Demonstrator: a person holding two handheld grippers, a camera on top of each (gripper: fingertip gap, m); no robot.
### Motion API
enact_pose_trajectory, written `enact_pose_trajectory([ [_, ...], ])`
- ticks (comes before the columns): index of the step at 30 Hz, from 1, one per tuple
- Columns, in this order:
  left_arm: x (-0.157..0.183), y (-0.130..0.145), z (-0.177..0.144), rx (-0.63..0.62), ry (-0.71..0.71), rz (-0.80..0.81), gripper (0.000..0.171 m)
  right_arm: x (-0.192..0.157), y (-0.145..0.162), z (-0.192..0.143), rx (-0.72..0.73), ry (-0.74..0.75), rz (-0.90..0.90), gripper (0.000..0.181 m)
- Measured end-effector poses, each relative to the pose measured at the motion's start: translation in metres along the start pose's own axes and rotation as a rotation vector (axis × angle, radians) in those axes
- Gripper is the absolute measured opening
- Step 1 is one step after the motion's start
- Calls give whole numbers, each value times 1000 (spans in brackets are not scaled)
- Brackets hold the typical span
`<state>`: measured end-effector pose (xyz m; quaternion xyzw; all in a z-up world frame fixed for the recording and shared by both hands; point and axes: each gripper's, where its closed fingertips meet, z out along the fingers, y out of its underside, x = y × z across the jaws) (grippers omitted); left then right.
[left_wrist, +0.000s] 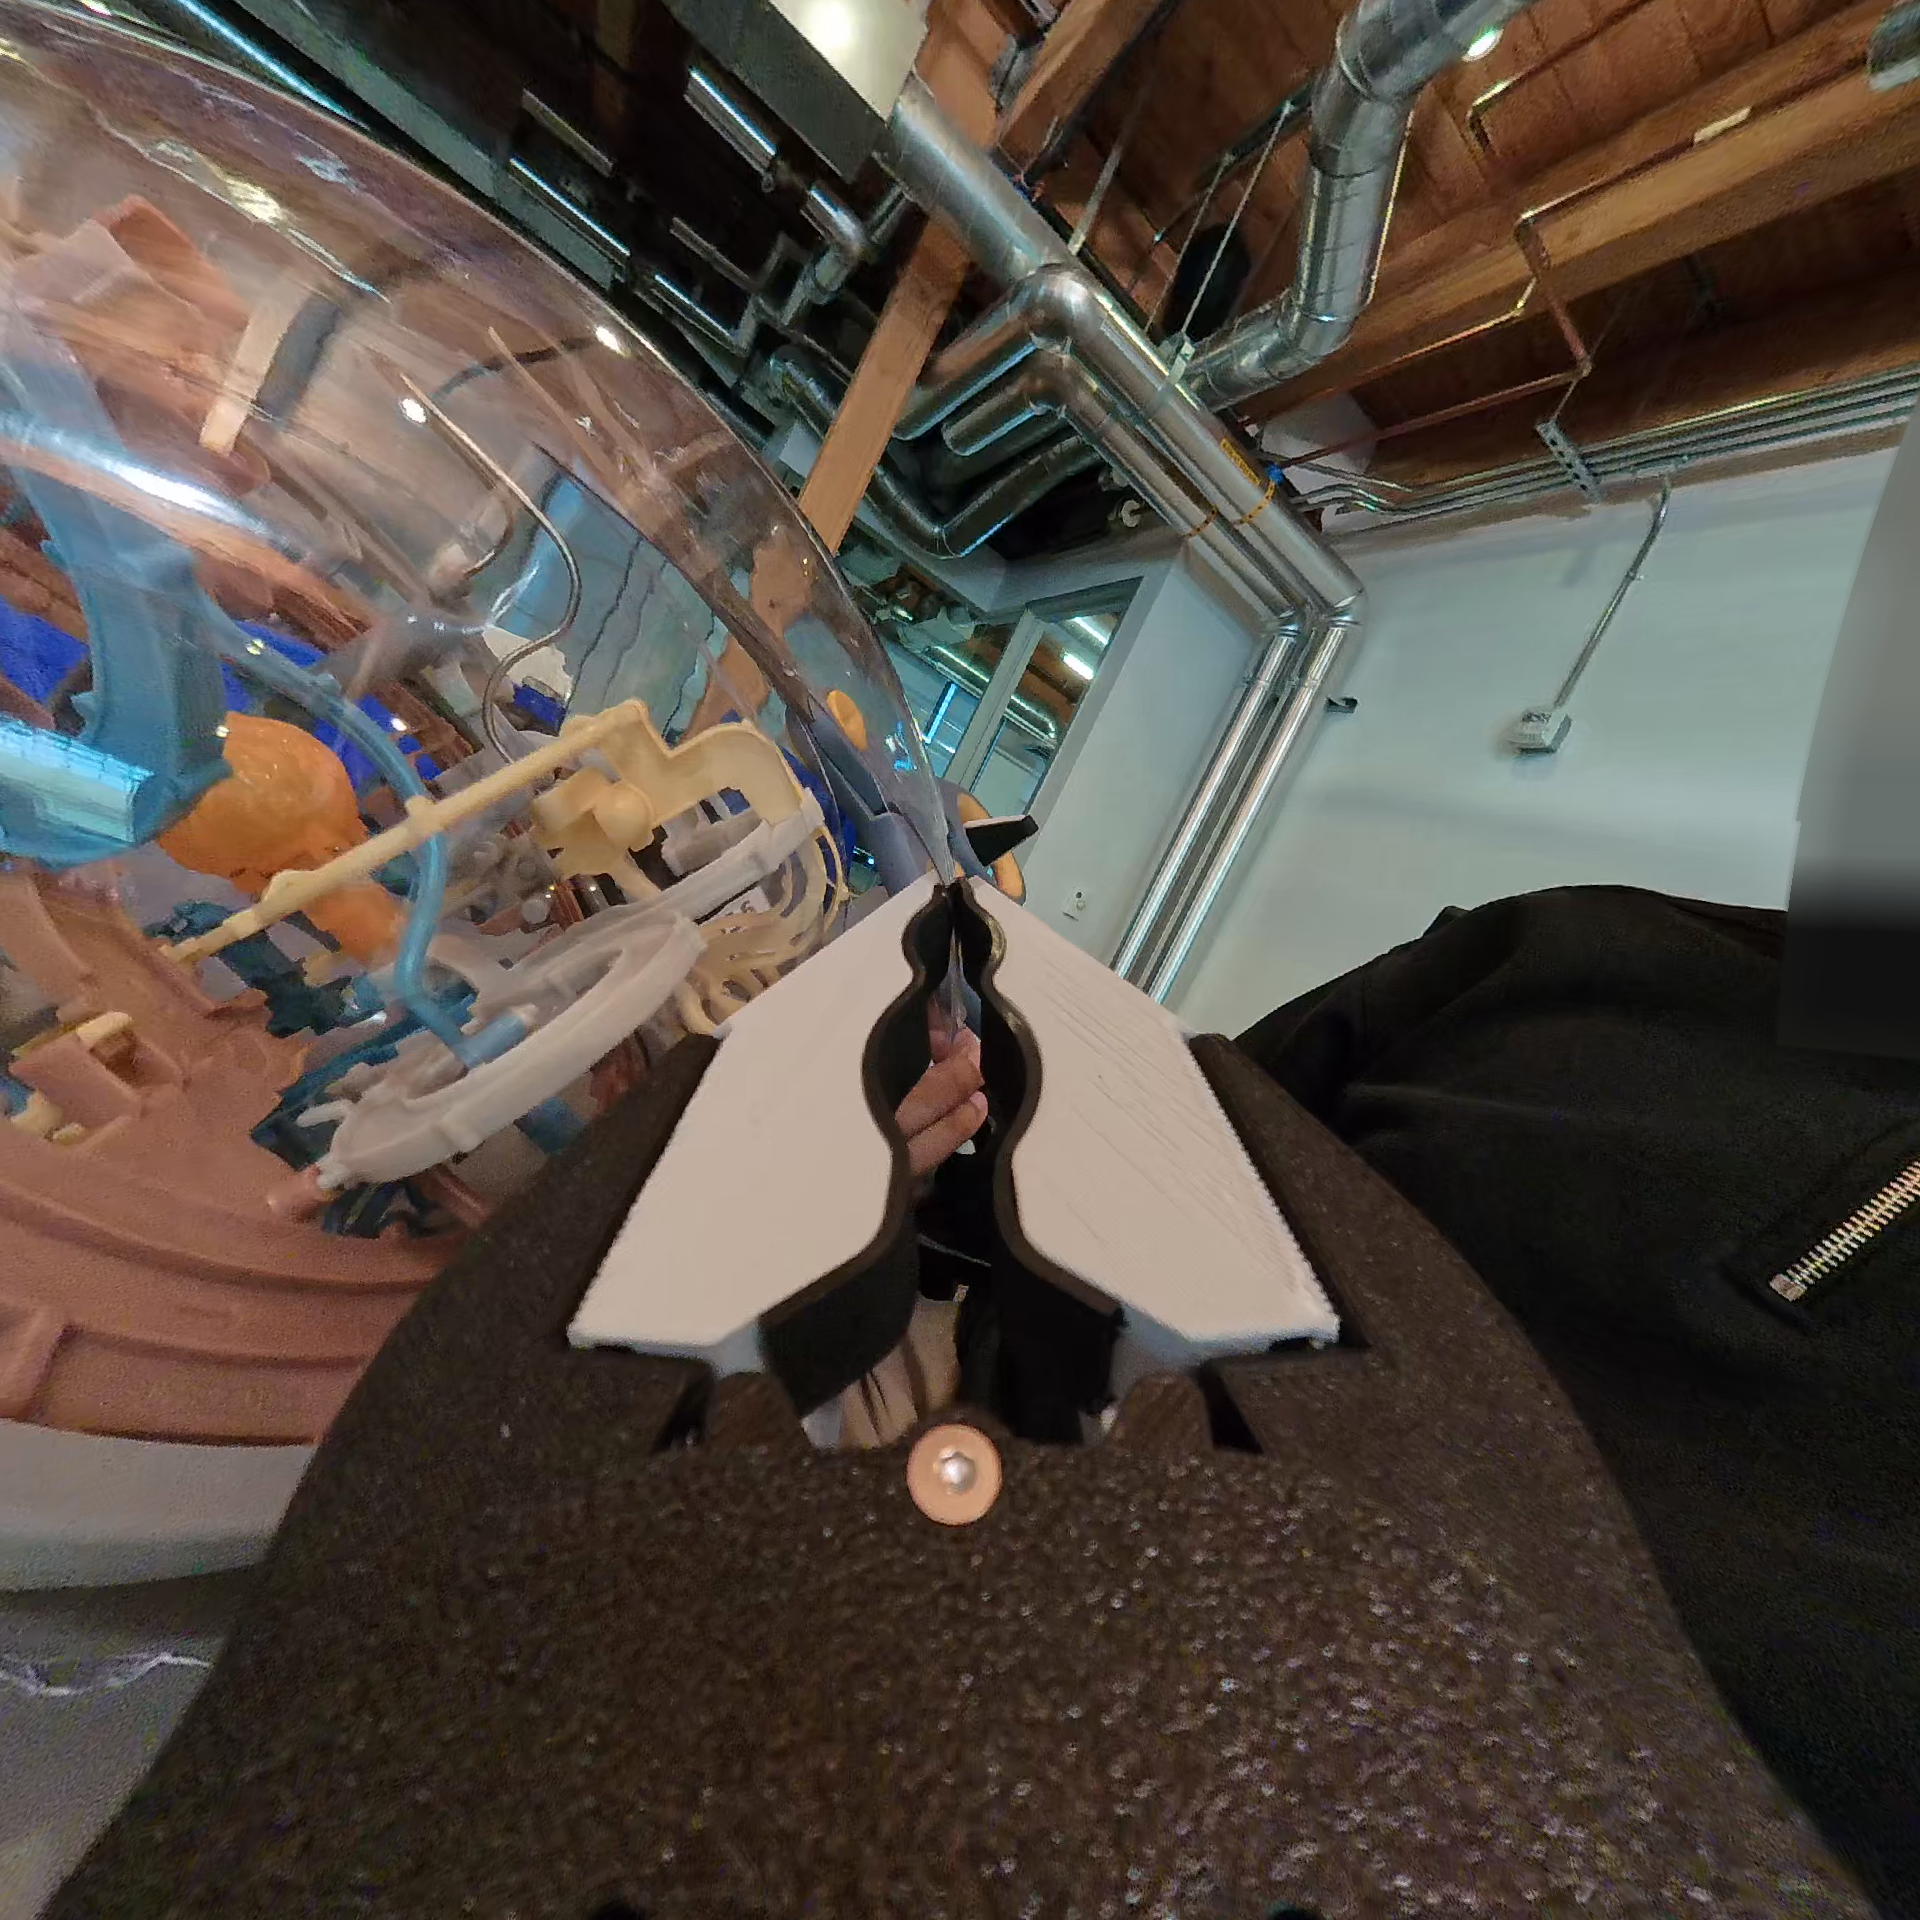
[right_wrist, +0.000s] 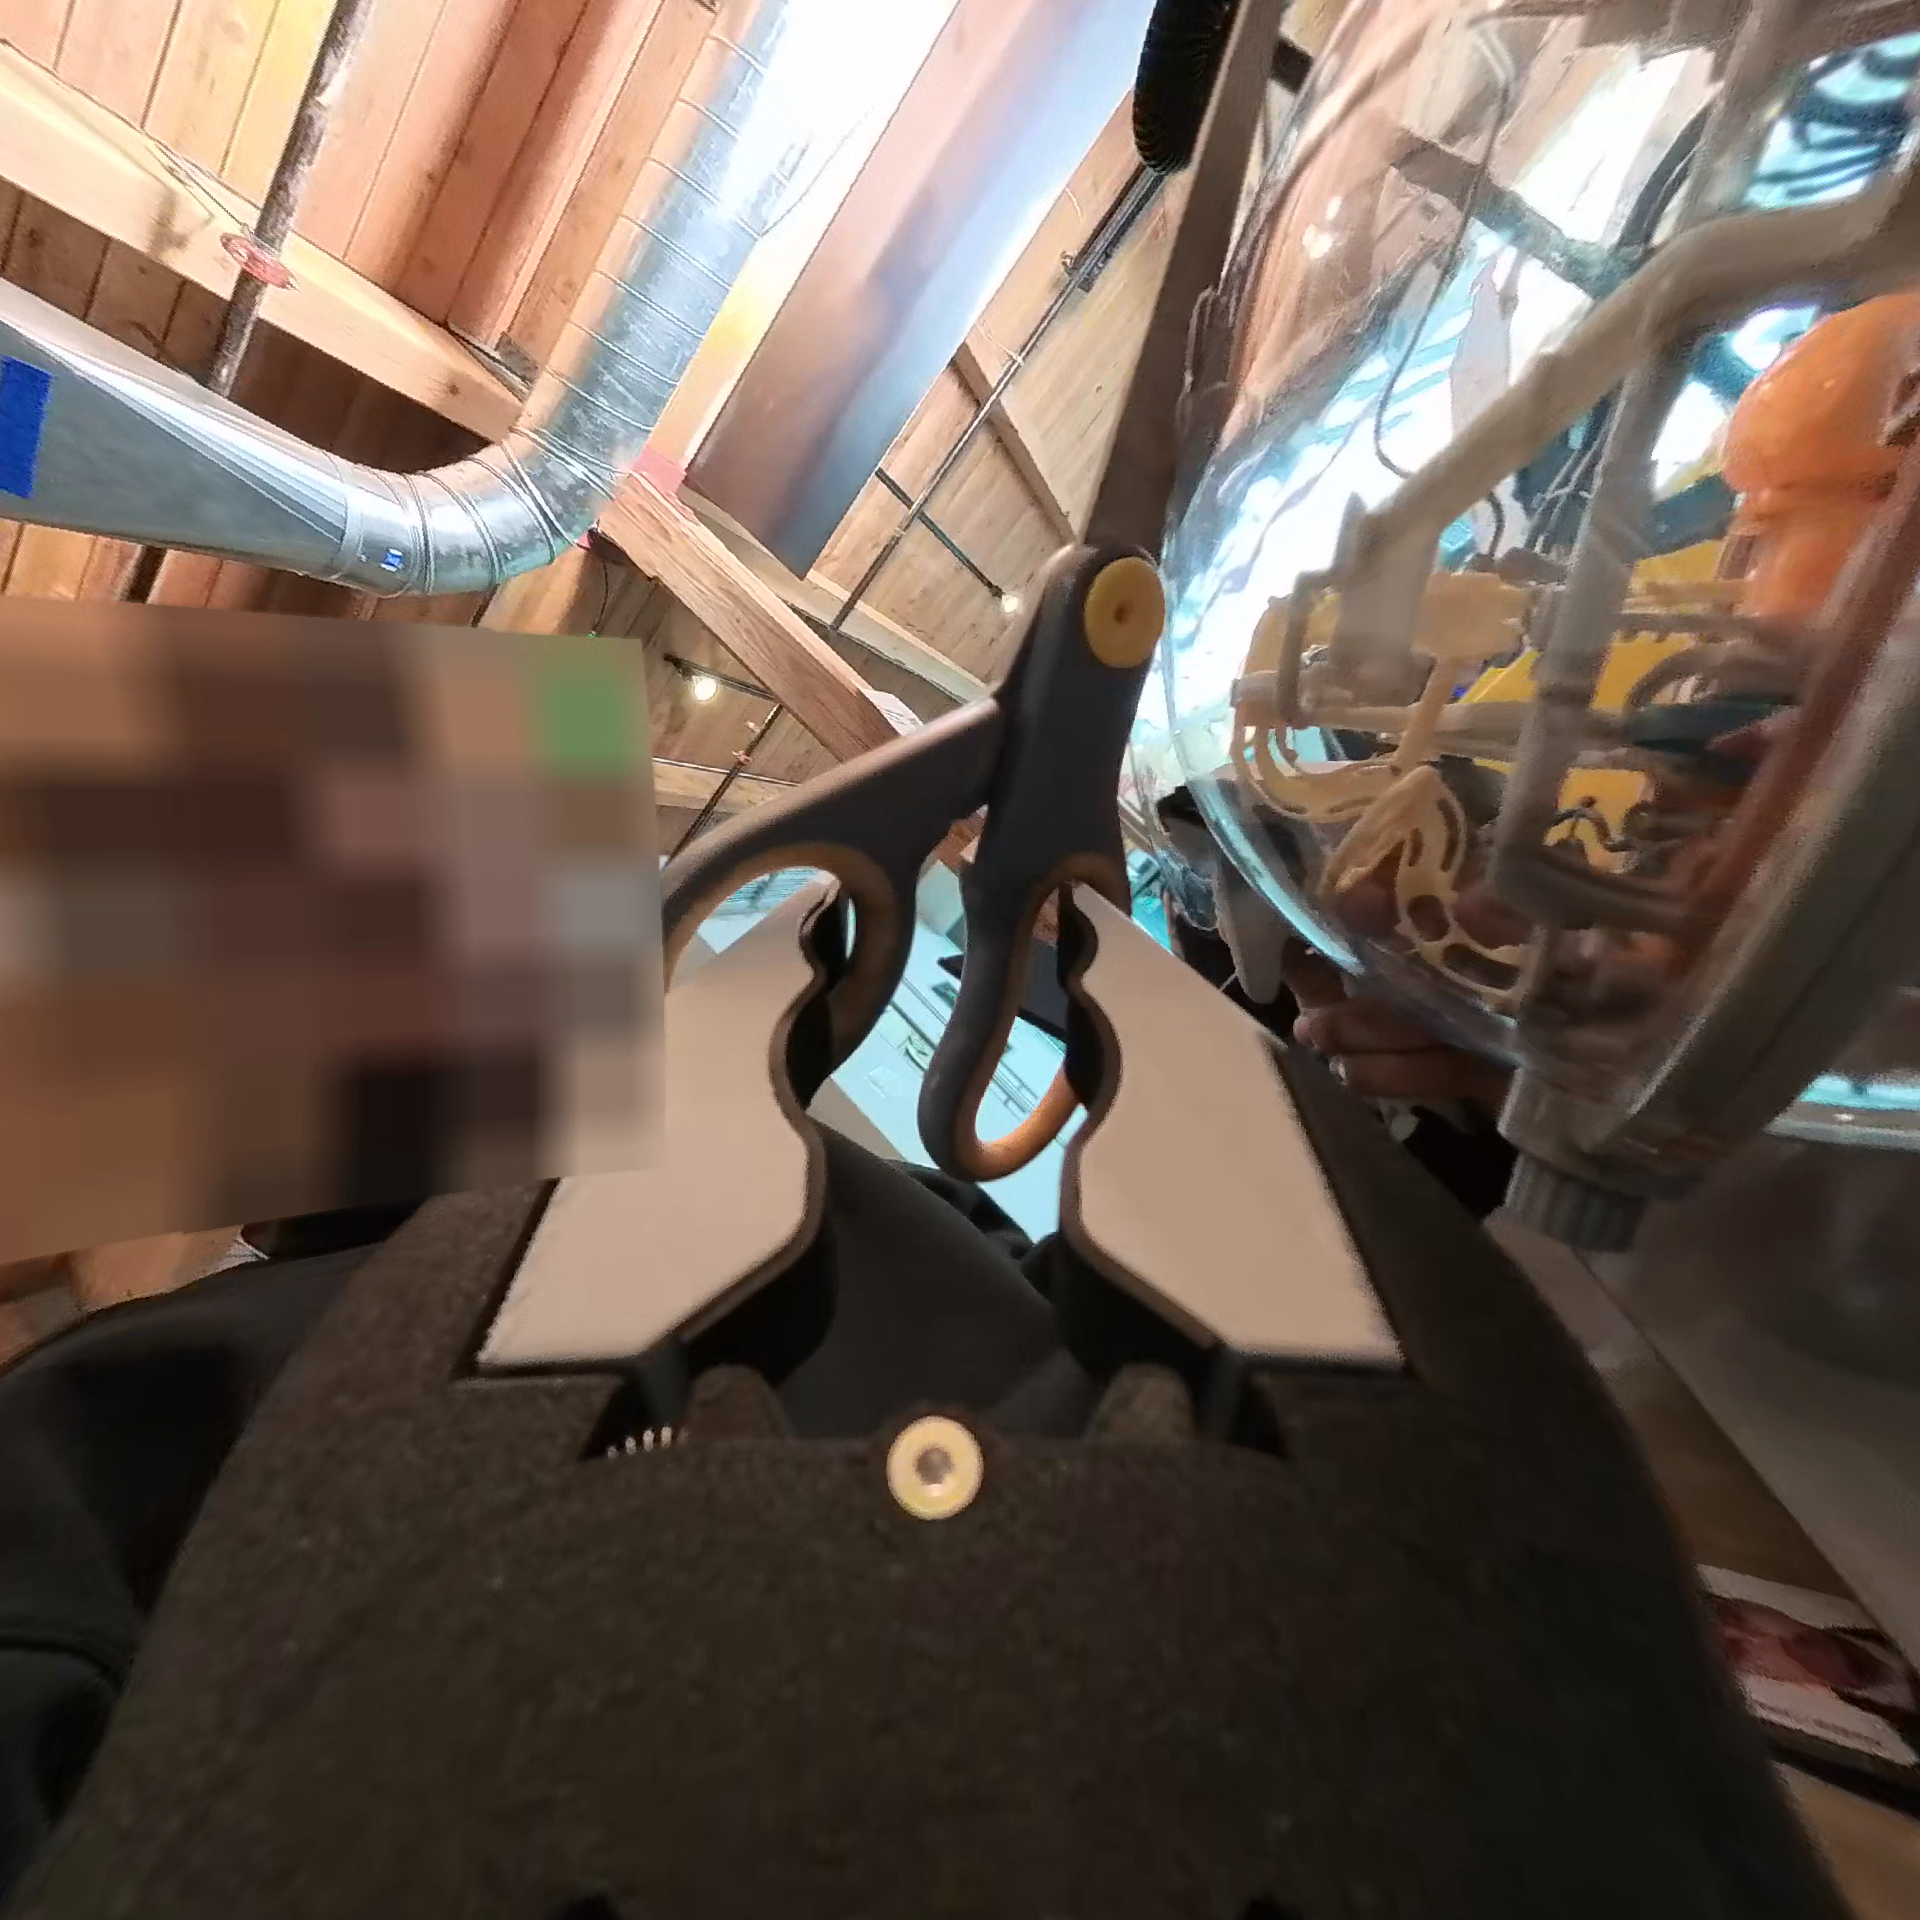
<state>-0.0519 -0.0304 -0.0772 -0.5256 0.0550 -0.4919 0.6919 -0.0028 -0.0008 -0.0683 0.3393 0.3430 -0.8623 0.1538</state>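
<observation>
A clear plastic dome package (left_wrist: 436, 436) holds a toy ball maze with orange, blue, cream and brown parts. My left gripper (left_wrist: 954, 899) is shut on the package's thin clear edge (left_wrist: 831, 644), pinched at the fingertips. My right gripper (right_wrist: 956, 925) holds grey and orange scissors (right_wrist: 1049, 748). Its fingertips sit in the two handle loops and the jaws stand partly apart. The scissor blade (right_wrist: 1174, 364) runs up along the dome's (right_wrist: 1507, 623) left side. The scissors also show past the left fingertips (left_wrist: 894, 821).
A person in a black zip jacket (left_wrist: 1558, 1195) is close on the right, with a hand (right_wrist: 1361, 1039) under the dome. The package's white base (left_wrist: 104, 1496) rests on a grey surface (left_wrist: 62, 1683). Silver ducts (left_wrist: 1143, 364) and wood beams run overhead. Printed paper (right_wrist: 1808, 1683) lies at lower right. Tip to tip, the grippers are about 7 centimeters apart.
</observation>
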Motion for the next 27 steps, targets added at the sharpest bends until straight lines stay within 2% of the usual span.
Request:
enact_pose_trajectory([
  [9,-4,-3,-1,18,-17,0,0,-1,-2,-4,-1,-1,-1,39],
  [27,-10,-7,-3,41,-52,-5,0,-7,-12,-20,-38,93,-104,36],
])
